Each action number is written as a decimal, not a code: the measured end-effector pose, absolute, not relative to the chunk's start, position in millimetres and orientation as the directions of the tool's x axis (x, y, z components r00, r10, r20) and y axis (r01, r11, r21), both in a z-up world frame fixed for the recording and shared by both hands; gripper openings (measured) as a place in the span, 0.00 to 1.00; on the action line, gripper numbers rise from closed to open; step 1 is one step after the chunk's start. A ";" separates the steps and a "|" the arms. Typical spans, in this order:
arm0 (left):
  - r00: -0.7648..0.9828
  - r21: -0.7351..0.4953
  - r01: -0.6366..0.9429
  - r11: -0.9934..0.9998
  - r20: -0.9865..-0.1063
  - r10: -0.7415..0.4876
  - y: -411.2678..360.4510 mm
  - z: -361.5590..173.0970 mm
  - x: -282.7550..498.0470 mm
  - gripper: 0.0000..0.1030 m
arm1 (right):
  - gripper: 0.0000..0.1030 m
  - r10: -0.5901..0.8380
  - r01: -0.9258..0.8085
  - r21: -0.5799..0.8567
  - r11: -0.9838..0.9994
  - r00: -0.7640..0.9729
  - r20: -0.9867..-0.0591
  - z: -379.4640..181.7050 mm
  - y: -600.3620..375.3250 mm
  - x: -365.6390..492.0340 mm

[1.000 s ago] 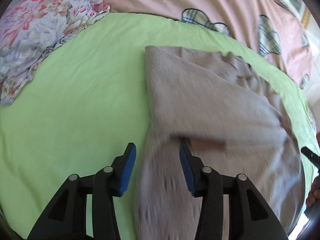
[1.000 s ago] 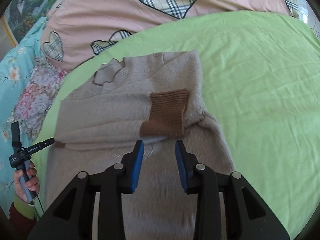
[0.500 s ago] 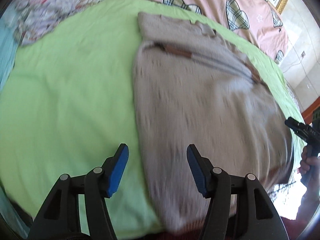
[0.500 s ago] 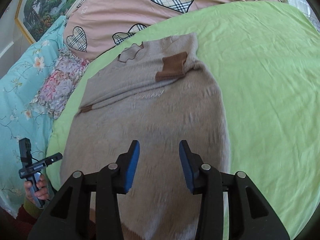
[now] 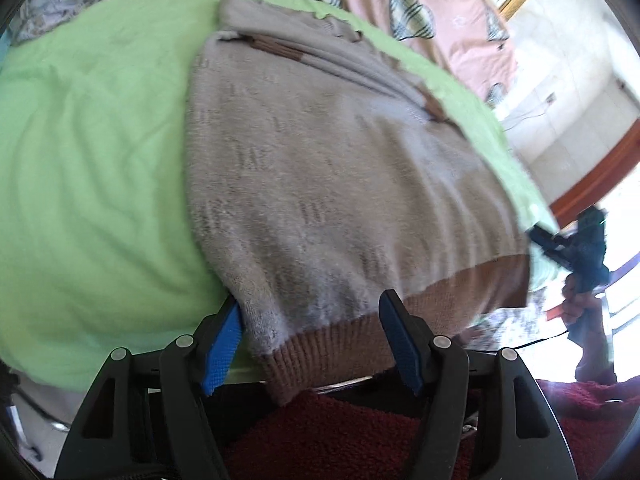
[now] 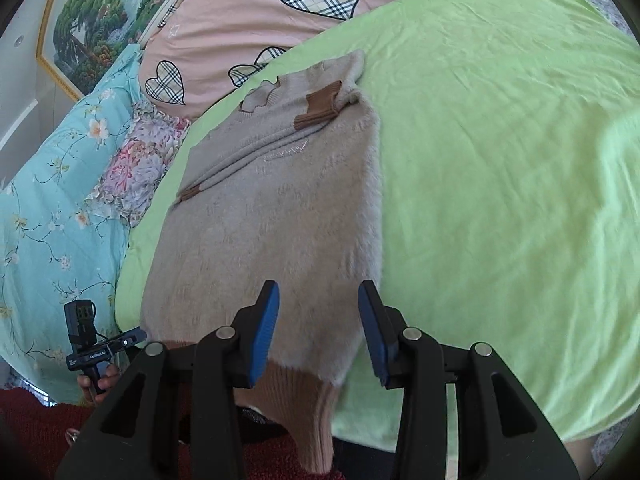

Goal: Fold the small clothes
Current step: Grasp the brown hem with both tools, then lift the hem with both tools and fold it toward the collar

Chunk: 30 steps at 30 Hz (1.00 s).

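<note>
Two grippers are held over the near edge of a bed, each seen from its own wrist camera. A beige sweater [image 5: 340,184] is spread flat on the green sheet [image 5: 92,168], its brown ribbed hem [image 5: 320,344] hanging off the near edge of the bed and its collar at the far end, near a pink quilt [image 6: 248,12] with plaid hearts. Both sleeves are seen folded across the chest, a brown cuff [image 6: 320,106] lying at the far right.

The left gripper [image 5: 310,338] is placed at the near left corner of the sweater; its blue fingers [image 5: 222,342] have just been opening and stand apart, with the hem between them but not pinched. The right gripper [image 6: 318,328] is placed at the near right part of the hem, fingers [image 6: 264,330] apart, fabric seen between them but no pinching visible.

A floral pillow [image 6: 136,164] and a turquoise floral cover [image 6: 52,184] are seen to the left. A dark red sleeve [image 5: 360,440] is visible below the grippers.
</note>
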<state>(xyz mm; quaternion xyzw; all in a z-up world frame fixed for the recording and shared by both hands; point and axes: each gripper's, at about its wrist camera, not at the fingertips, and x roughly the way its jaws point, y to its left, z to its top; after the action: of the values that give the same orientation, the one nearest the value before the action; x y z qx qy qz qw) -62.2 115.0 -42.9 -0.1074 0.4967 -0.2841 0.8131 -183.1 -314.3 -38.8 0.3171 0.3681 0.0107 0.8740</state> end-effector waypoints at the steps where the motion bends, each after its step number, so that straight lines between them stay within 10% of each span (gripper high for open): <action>1: 0.330 -0.486 0.357 0.797 -0.733 -0.595 116.9 -45.1 -60.6 0.65 | 0.41 0.258 0.215 0.560 0.800 0.720 -0.645 -41.9 -313.4 -188.2; 17: 0.250 -0.462 0.451 0.764 -0.756 -0.605 98.9 -53.5 -67.6 0.39 | 0.40 0.492 0.034 0.691 0.722 0.677 -0.547 -77.5 -277.7 -190.7; 20: 0.262 -0.455 0.433 0.778 -0.762 -0.592 105.0 -56.4 -64.4 0.11 | 0.08 0.467 0.067 0.701 0.710 0.700 -0.541 -81.4 -284.0 -191.9; 30: 0.327 -0.422 0.454 0.785 -0.740 -0.587 114.0 -37.9 -76.2 0.07 | 0.07 0.461 0.043 0.681 0.731 0.703 -0.541 -72.9 -292.1 -212.3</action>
<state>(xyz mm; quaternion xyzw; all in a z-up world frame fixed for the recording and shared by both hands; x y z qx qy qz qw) -76.2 114.0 -37.9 -0.0691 0.4833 -0.3205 0.8117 -212.3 -292.1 -72.9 0.3456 0.3651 0.1221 0.8558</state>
